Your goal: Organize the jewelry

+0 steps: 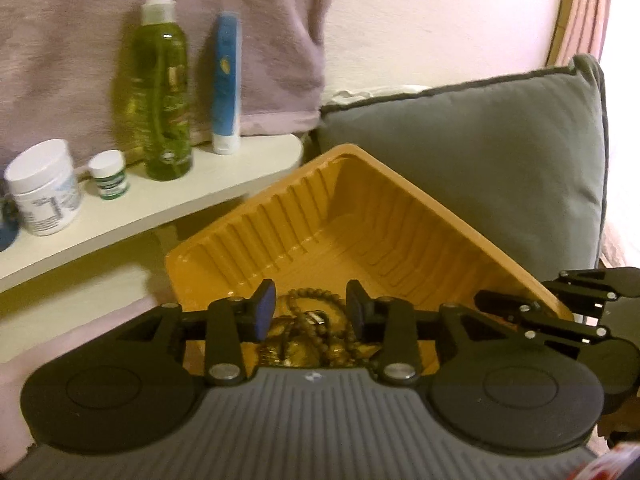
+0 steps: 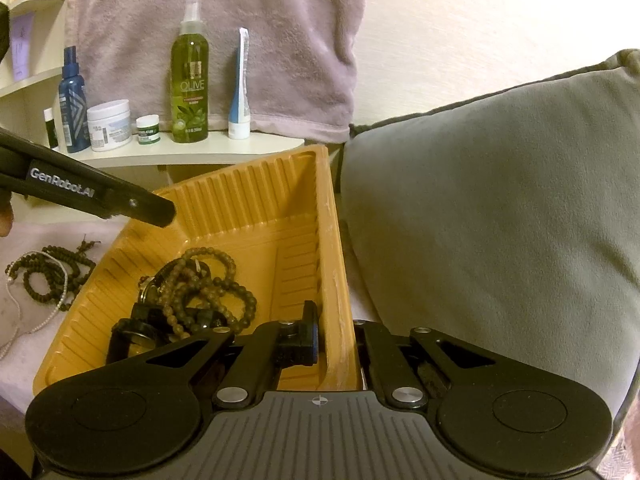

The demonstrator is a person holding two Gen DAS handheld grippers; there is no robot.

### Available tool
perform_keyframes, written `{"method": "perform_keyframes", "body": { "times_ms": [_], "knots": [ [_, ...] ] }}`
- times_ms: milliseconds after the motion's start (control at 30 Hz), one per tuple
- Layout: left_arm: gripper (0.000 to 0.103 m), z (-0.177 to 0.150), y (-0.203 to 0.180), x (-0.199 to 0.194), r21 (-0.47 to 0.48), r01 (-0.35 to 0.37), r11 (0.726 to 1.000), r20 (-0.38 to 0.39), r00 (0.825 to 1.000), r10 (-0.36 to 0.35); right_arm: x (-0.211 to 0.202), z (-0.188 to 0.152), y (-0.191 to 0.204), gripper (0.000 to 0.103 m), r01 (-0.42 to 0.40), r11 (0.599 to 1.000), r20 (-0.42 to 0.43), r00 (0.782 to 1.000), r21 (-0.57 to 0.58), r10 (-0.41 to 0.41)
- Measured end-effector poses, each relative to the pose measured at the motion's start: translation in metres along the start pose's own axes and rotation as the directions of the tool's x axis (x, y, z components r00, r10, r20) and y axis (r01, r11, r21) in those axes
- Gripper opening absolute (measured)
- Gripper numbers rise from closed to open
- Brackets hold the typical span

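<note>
Tangle of brown bead strands (image 2: 200,288), with a small metal piece and dark round items among them, heaped in the near left part of an orange ribbed plastic tray (image 2: 256,200). The heap has no single long axis; the tray's long side runs from the lower left towards the shelf (image 2: 208,152). A second dark bead strand (image 2: 52,276) and a fine white one lie outside on the pale surface at left. Left gripper (image 1: 310,312), marked "GenRobot.AI", hangs over the heap, jaws partly apart, nothing between them. Right gripper (image 2: 336,336) is clamped on the tray's right wall. The green bottle (image 2: 190,76) reads "OLIVE". A grey cushion (image 2: 500,216) adjoins the tray.
</note>
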State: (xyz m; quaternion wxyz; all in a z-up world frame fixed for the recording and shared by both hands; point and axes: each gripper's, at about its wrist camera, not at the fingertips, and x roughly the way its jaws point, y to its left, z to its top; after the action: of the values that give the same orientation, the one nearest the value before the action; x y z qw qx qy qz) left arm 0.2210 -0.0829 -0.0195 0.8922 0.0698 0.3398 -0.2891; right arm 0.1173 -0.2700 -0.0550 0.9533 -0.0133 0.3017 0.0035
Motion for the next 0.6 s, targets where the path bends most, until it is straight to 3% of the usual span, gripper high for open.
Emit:
{"method": "perform_keyframes", "body": {
  "times_ms": [133,300,600],
  "knots": [
    [0.034,-0.005,0.019,-0.019,-0.022,-0.068,0.997,0.025,0.997,0.069,0.000,-0.001,0.000,0.004,0.000,1.000,0.001,1.000,0.000,0.000],
    [0.034,-0.020,0.057,-0.053,-0.077,-0.184,0.980,0.048,0.981,0.188,0.000,0.000,0.000,0.004,0.001,1.000,-0.001,1.000,0.000,-0.001],
    [0.034,-0.059,0.137,-0.111,-0.193,-0.391,0.900,-0.004,0.917,0.398,-0.001,0.000,0.000,0.004,0.001,1.000,0.000,1.000,-0.005,-0.001]
  ]
}}
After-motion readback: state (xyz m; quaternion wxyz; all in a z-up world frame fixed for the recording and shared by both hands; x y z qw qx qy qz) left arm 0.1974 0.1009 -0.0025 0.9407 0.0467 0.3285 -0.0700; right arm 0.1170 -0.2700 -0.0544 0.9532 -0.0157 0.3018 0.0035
